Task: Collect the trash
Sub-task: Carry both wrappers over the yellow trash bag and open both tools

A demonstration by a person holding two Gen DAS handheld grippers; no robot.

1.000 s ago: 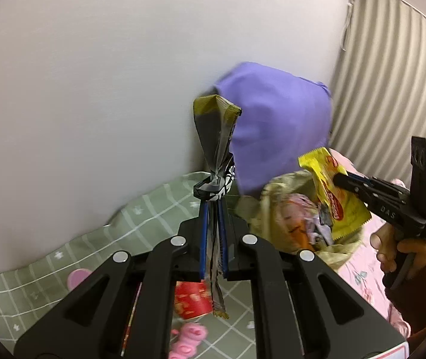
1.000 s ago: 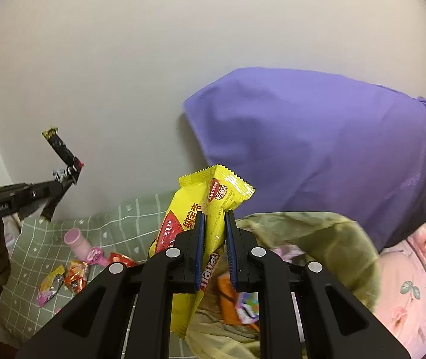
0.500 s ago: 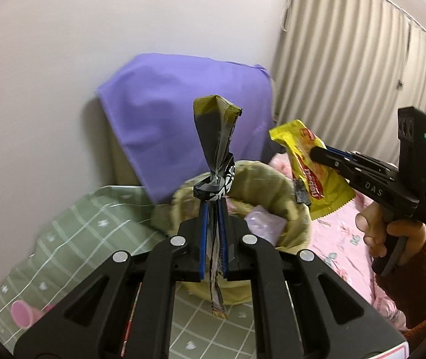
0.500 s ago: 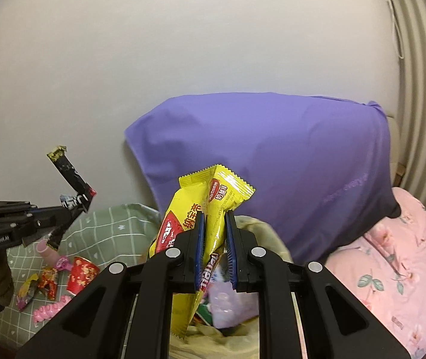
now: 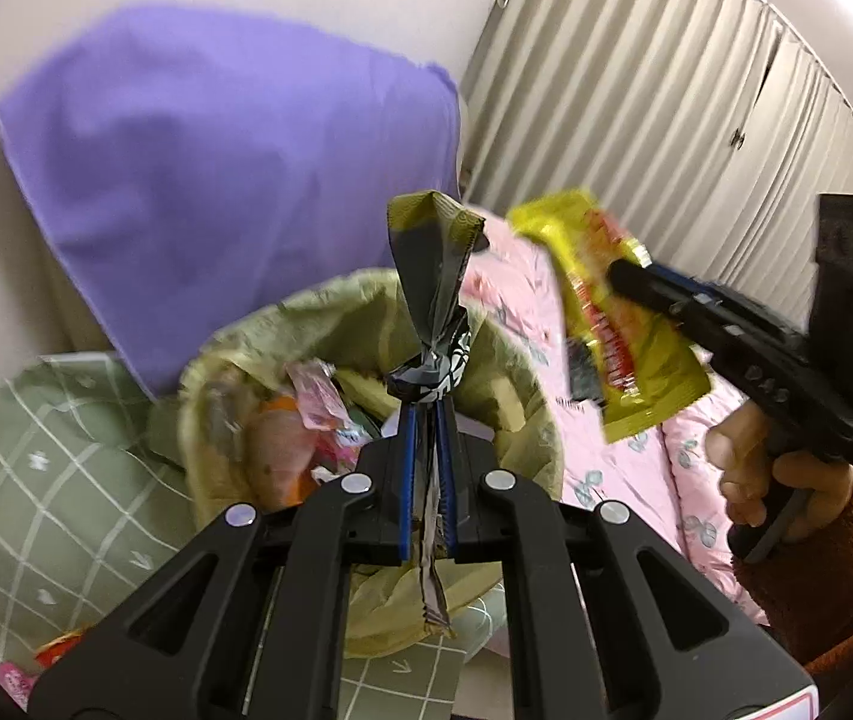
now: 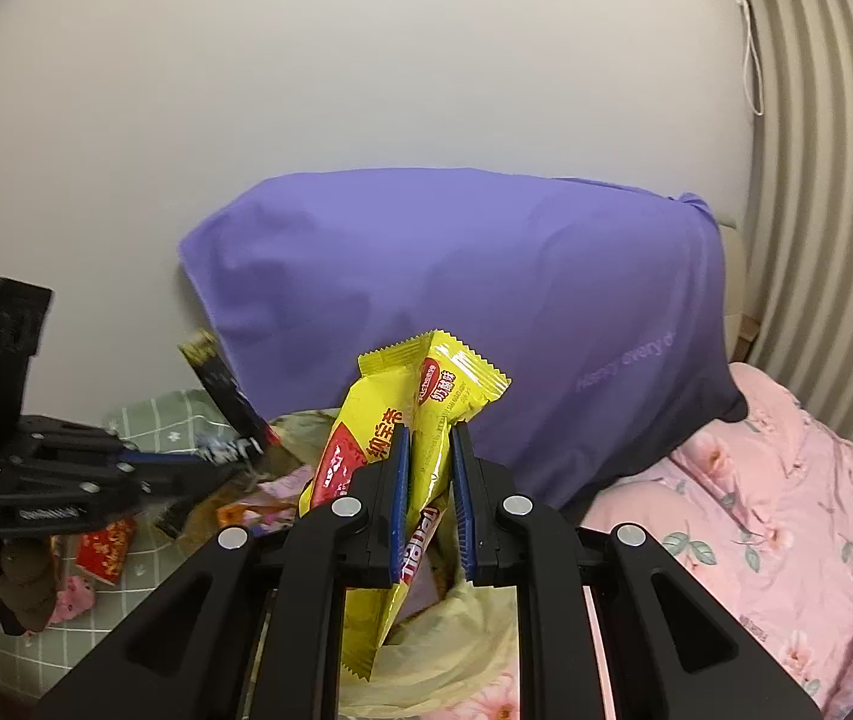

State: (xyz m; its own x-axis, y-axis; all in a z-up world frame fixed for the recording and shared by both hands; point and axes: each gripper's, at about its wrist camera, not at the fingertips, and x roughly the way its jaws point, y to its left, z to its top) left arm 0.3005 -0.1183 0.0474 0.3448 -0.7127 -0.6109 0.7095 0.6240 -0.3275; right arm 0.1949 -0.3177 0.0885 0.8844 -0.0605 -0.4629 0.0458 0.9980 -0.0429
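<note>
Dark wrapper (image 5: 432,276) now over bag (image 5: 216,372).

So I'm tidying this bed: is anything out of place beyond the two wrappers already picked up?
Yes. A red packet and a pink item lie loose on the green checked sheet, left of the trash bag.

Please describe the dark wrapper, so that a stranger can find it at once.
Find the purple pillow against the wall; before it stands an open yellowish bag of trash. Above the bag, the left tongs pinch the dark wrapper: narrow, twisted, black-and-olive, unlike the broad yellow wrapper beside it.
</note>
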